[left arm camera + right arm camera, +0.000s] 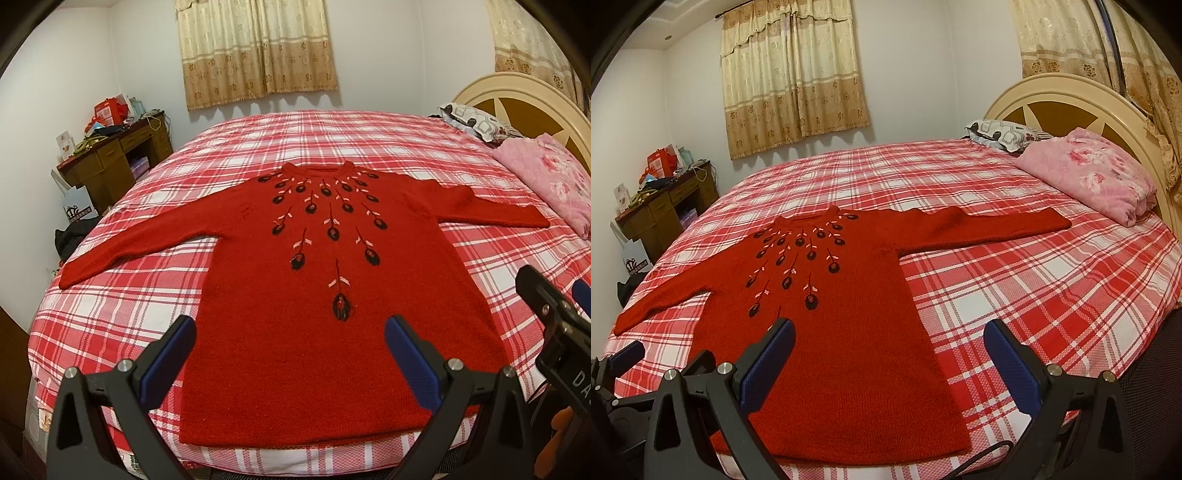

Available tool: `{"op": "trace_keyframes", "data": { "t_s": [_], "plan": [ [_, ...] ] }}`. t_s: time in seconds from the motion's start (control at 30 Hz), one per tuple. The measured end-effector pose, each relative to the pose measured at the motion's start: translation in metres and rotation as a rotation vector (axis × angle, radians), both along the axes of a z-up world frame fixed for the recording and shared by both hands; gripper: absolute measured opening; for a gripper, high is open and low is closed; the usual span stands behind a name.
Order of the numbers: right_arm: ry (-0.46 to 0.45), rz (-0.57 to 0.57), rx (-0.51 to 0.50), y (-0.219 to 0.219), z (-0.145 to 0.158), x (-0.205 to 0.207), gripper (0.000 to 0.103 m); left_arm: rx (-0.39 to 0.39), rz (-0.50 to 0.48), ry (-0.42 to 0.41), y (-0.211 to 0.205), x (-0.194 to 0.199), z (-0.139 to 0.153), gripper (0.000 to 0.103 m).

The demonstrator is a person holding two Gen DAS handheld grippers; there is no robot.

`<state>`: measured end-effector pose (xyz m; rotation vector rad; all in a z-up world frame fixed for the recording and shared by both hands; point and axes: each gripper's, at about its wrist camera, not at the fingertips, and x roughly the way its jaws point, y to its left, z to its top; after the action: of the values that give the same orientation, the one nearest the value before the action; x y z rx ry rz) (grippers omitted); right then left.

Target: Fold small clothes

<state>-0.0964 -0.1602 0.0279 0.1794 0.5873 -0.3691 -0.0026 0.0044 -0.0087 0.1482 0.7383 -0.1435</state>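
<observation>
Now both grippers' fingers stand apart above the flat red sweater.

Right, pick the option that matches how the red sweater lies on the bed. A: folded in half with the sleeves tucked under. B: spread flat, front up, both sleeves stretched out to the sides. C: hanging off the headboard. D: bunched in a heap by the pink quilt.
B: the red sweater lies flat on the plaid bedsheet, its embroidered front up and both sleeves stretched outward, untouched.

Warm, dim indoor light from overhead; soft shadows, no glare. Strong fisheye bending and black corners; slightly grainy, mostly sharp.
</observation>
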Motion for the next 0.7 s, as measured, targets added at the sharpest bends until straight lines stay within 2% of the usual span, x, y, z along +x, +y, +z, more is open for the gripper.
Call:
{"op": "trace_keyframes", "data": {
  "t_s": [0.7],
  "plan": [
    [0.009,0.011,-0.022,0.0025,-0.0027,0.0058,0.102,-0.012,0.005,0.016,0.0019,0.0032,-0.0073,0.103]
  ]
}}
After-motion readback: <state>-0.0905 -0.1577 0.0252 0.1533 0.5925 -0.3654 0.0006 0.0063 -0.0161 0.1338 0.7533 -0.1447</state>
